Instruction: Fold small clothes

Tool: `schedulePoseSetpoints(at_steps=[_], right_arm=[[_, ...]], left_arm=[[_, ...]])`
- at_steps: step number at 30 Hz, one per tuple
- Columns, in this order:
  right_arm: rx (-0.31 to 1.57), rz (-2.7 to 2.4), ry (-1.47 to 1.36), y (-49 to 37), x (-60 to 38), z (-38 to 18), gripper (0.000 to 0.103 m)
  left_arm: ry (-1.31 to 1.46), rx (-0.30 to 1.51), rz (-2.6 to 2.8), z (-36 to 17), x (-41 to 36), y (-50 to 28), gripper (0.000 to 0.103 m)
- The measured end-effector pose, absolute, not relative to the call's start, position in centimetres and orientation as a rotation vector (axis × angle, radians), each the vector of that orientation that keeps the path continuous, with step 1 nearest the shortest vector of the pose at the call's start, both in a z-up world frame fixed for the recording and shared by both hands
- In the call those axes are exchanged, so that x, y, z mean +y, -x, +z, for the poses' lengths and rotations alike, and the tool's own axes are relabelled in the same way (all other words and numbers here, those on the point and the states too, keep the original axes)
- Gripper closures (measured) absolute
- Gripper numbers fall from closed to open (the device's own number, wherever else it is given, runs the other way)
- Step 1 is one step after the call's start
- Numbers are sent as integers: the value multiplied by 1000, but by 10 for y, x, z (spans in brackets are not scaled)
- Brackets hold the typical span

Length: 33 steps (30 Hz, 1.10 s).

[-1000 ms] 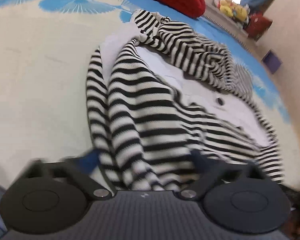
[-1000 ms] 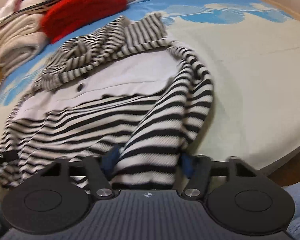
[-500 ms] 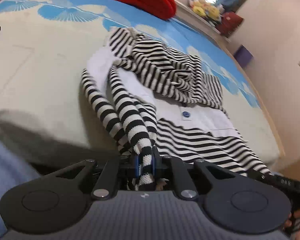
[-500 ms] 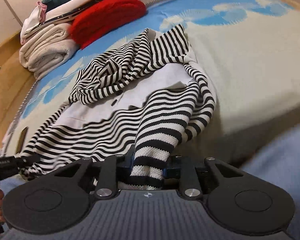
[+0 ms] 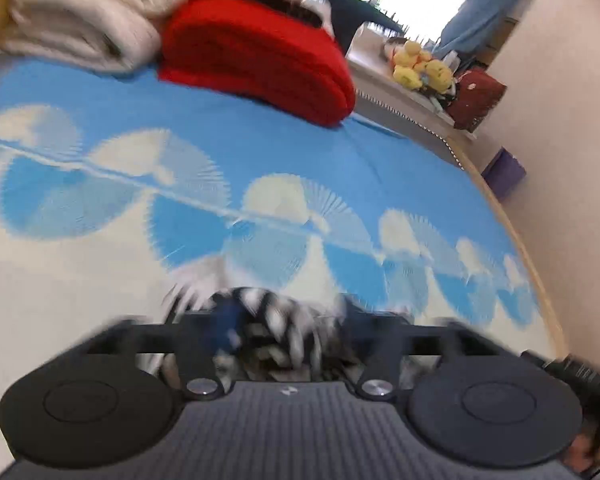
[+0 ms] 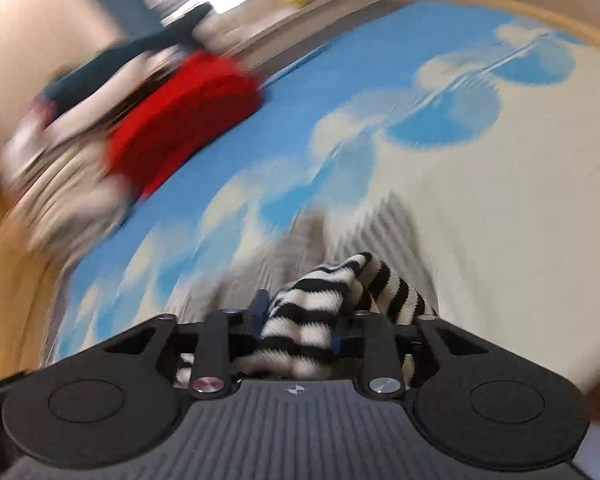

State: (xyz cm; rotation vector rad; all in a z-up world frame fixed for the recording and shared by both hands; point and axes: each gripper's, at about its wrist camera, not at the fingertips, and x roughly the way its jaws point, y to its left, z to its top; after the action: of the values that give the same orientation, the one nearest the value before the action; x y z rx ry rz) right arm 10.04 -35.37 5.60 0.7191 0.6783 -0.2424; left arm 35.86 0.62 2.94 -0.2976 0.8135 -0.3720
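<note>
A black-and-white striped garment [image 6: 316, 312] is bunched up between the fingers of both grippers. My left gripper [image 5: 284, 332] has its fingers apart with blurred striped cloth [image 5: 276, 332] lying between them. My right gripper [image 6: 300, 324] has its fingers closed on a thick wad of striped cloth. Most of the garment is hidden below the grippers. Both views are motion-blurred.
The bed [image 5: 100, 300] has a cream and blue fan-patterned cover. A folded red blanket [image 5: 260, 56] and cream folded textiles [image 5: 80, 20] lie at the far end. A shelf with yellow plush toys [image 5: 420, 68] and a wall stand on the right.
Both grippers have lifted and swung forward with the striped garment. It no longer lies spread on the bed. My left gripper's fingers have moved apart.
</note>
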Motion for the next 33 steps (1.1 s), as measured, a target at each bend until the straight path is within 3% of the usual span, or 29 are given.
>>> schedulePoseSetpoints(at_steps=[2, 5, 6, 11, 14, 20, 28, 30, 32, 33], right_arm=[[636, -311, -665, -153, -360, 51, 46], [539, -316, -674, -156, -359, 42, 24], [512, -263, -679, -149, -358, 34, 23], [436, -306, -618, -132, -363, -14, 24], [526, -341, -556, -144, -375, -31, 26], [614, -350, -352, -171, -377, -60, 26], [697, -292, -150, -197, -351, -78, 25], [712, -294, -158, -203, -350, -80, 25], [699, -297, -207, -208, -351, -83, 28], [693, -285, -236, -210, -352, -85, 59]], left_arm=[[362, 801, -241, 26, 7, -402, 13], [397, 782, -283, 16, 17, -414, 7], [380, 761, -290, 9, 19, -410, 7], [305, 761, -259, -58, 46, -364, 7], [270, 754, -218, -96, 59, -355, 7], [160, 655, -316, -95, 50, -383, 7], [-34, 738, -462, -133, -19, -414, 7], [37, 762, -439, -142, -23, -421, 29], [117, 771, -467, -142, -26, -424, 91], [136, 762, -459, -139, -26, -424, 96]])
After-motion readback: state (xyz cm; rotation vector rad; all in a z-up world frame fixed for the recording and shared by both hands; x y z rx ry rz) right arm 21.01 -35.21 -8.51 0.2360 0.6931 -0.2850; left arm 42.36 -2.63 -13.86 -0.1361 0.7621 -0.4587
